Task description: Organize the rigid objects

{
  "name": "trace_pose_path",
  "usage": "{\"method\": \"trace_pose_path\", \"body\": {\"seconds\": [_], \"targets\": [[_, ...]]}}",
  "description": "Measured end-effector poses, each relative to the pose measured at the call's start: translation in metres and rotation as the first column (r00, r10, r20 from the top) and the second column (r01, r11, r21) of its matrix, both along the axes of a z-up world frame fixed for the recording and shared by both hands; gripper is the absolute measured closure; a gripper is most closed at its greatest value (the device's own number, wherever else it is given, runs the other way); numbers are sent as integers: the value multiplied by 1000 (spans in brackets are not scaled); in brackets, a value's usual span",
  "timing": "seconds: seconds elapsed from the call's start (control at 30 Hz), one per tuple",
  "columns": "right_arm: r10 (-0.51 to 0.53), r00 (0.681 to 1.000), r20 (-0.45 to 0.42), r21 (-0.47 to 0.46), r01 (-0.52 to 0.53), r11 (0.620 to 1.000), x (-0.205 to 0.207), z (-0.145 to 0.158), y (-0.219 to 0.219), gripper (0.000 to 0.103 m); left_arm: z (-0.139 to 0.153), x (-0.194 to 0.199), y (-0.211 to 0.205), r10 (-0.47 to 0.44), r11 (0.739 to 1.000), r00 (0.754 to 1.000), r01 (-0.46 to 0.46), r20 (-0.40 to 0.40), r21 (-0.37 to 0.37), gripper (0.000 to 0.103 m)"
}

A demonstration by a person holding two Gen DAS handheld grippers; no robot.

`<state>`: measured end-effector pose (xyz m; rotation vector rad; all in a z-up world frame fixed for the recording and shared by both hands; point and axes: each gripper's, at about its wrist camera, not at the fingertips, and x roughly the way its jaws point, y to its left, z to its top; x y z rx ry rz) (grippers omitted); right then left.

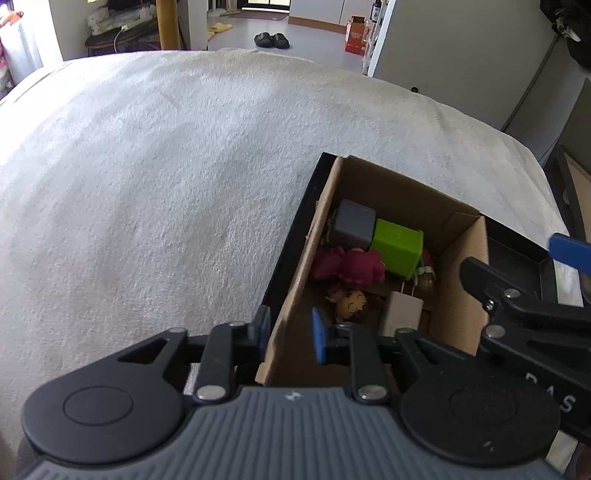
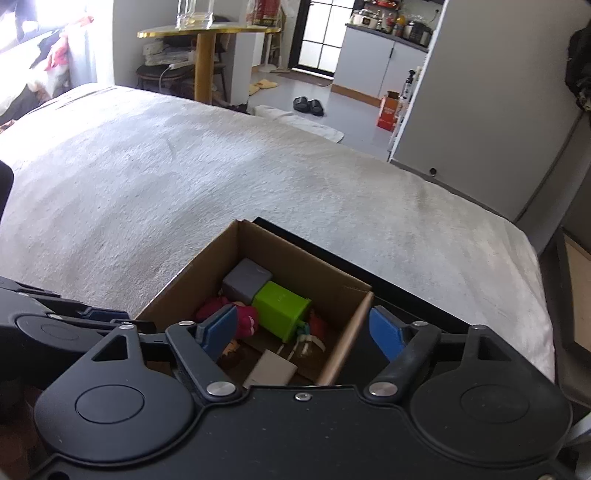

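An open cardboard box (image 1: 391,184) (image 2: 295,251) sits inside a black lid (image 1: 295,229) (image 2: 406,291) on a white blanket. In it lie a grey cube (image 1: 351,221) (image 2: 245,282), a green block (image 1: 399,243) (image 2: 280,308), a magenta toy (image 1: 351,266) (image 2: 247,321), a doll's head (image 1: 352,304), a beige block (image 1: 402,310) (image 2: 273,367) and a small brown figure (image 2: 308,345). My left gripper (image 1: 291,332) straddles the box's left wall, open a little, pads off the wall. My right gripper (image 2: 302,334) is open wide, and the box's right wall stands untouched between its fingers.
The blanket (image 1: 166,184) covers a bed that drops off at the far and right edges. Beyond it on the floor are black slippers (image 2: 308,105), an orange carton (image 2: 388,110) and a yellow-topped round table (image 2: 207,33). A grey cabinet (image 2: 480,110) stands at the right.
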<state>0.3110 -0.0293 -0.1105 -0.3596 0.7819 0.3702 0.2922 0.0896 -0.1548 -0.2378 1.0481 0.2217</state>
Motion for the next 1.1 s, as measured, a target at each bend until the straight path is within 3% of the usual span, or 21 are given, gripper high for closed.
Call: {"method": "trace_pose_path", "body": {"seconds": [0.17,0.27,0.8,0.9,0.97,1.1], "targets": [[-49,998,28,20,49,999,-12,10,-17,10,16,-10,-8,-15,999,1000,14,19,33,52],[-81,995,56,23,79,997,-20,16,-26,10,27,-15,-10,-22,999,999,20,36,50,46],[-177,980,88,201,156,967,-60,43,-82,10,73,-59,-34,-51,995,989,39,136,88,44],[-199,973,114,203,173,964,-68,47,-87,10,79,-67,-40,-65,994,987,51,150,95,29],[-221,969,105,205,197,959,-72,48,-91,6,83,-74,-41,-62,995,983,47,171,89,13],[-246,965,93,240,218,946,-82,50,-101,0,91,-85,-47,-85,992,977,64,194,110,8]]}}
